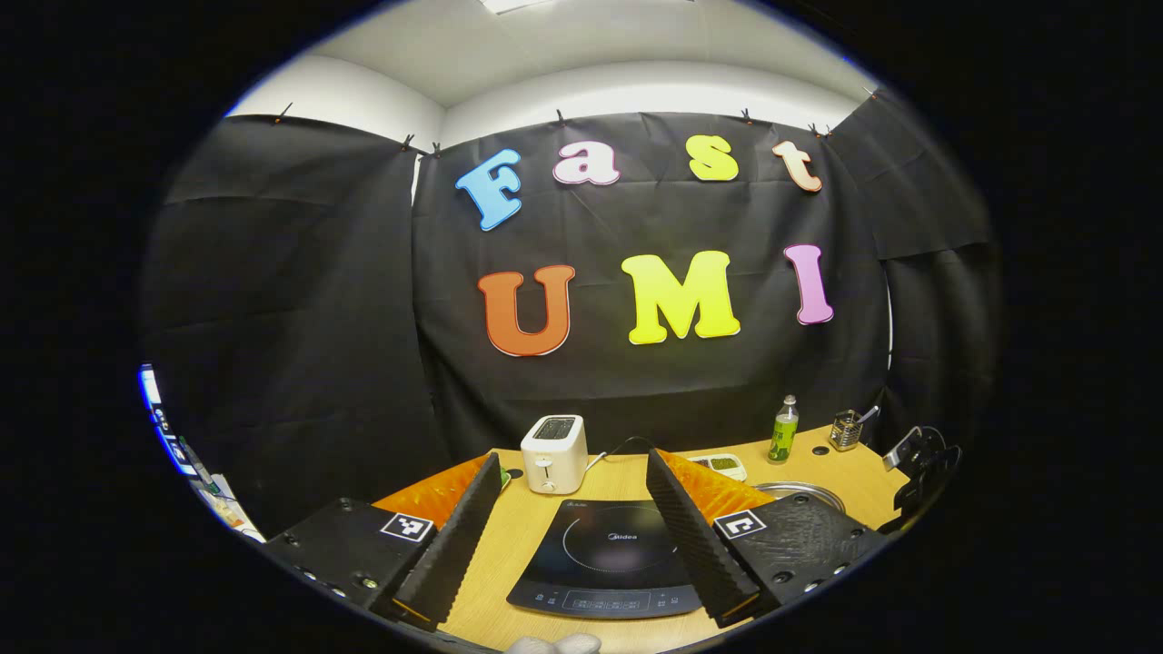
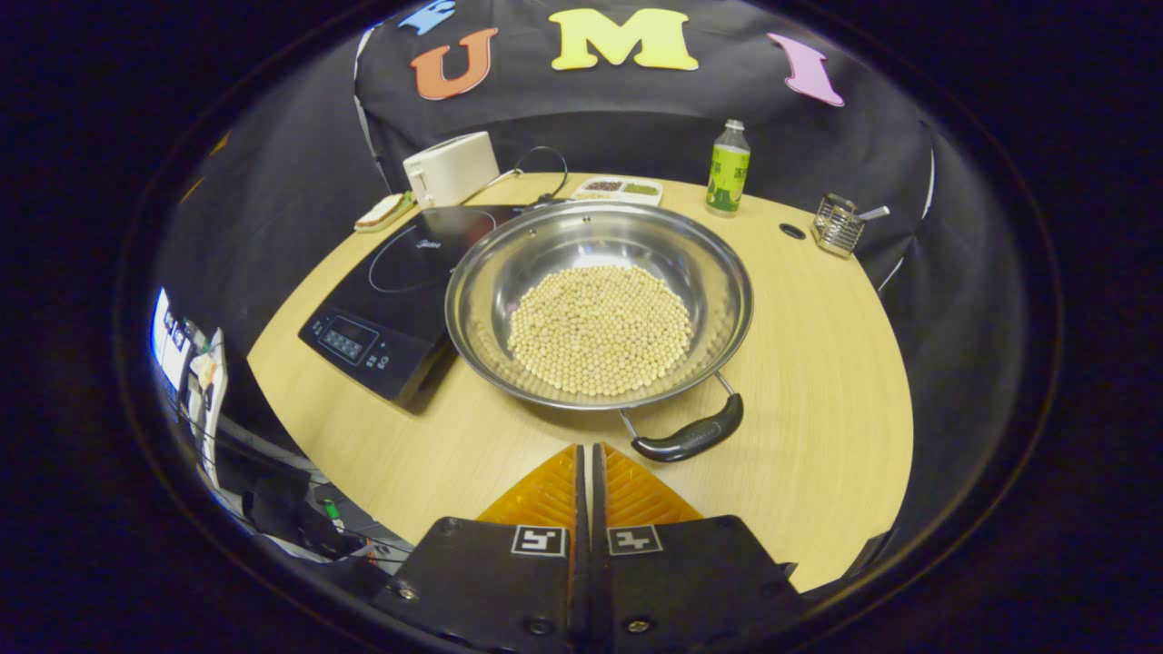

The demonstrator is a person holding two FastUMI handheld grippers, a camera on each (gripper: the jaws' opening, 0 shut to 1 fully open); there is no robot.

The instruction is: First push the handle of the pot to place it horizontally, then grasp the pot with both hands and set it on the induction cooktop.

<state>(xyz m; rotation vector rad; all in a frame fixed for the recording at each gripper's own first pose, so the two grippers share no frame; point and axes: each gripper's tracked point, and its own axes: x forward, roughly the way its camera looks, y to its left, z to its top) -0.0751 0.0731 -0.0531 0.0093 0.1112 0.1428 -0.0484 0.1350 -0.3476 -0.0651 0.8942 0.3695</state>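
A wide steel pot holding pale beans stands on the wooden table, its near black handle pointing at me, slightly right. The pot's left rim overlaps the black induction cooktop. My right gripper is shut with nothing in it, just short of the handle and a little to its left. In the left gripper view my left gripper stands open above the near side of the cooktop, and a slice of the pot's rim shows past its right finger.
A white toaster stands behind the cooktop with its cord. Along the back are a snack tray, a green bottle and a wire cutlery holder. Table edges curve away left and right. The right gripper's body hangs at the right.
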